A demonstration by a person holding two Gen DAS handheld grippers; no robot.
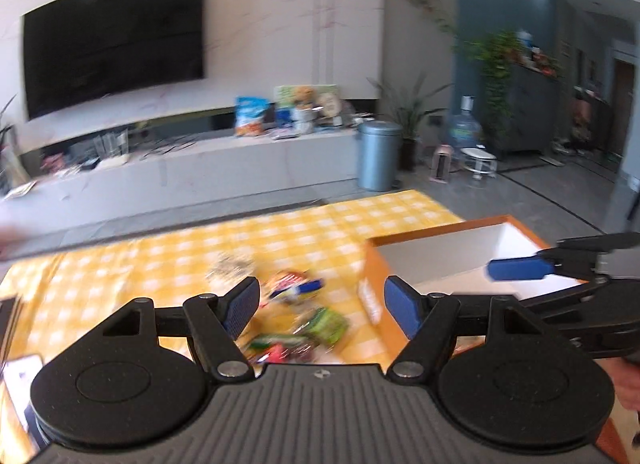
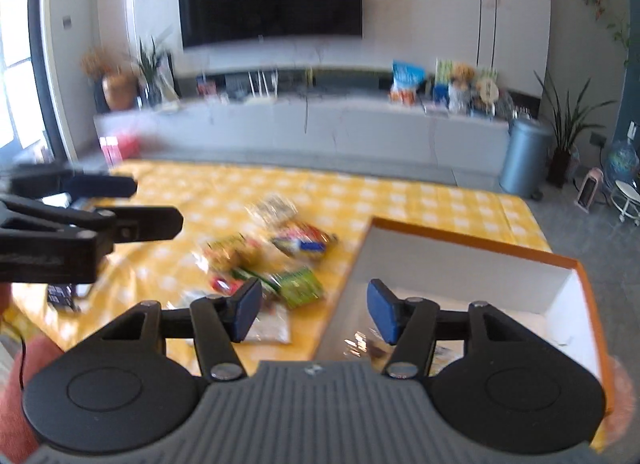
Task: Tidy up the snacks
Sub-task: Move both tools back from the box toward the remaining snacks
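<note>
A pile of snack packets (image 1: 304,316) lies blurred on the yellow checked tablecloth (image 1: 160,264). It includes a green packet (image 2: 300,282), a red and blue packet (image 2: 304,242) and a clear one (image 2: 276,206). My left gripper (image 1: 322,308) hovers over the pile, open, with nothing between its blue pads. To the right stands an orange box with a white inside (image 1: 440,256), (image 2: 460,264). My right gripper (image 2: 314,314) is open over the box's near left wall, holding nothing. A shiny wrapper (image 2: 366,344) lies inside the box. Each gripper shows in the other's view: right gripper (image 1: 532,258), left gripper (image 2: 148,202).
A phone (image 1: 20,376) and a small dark object (image 2: 60,292) lie at the table's left side. Beyond the table are a long grey TV cabinet (image 2: 320,124) with snack bags on it, a blue-grey bin (image 1: 378,156), potted plants and a water bottle (image 1: 464,128).
</note>
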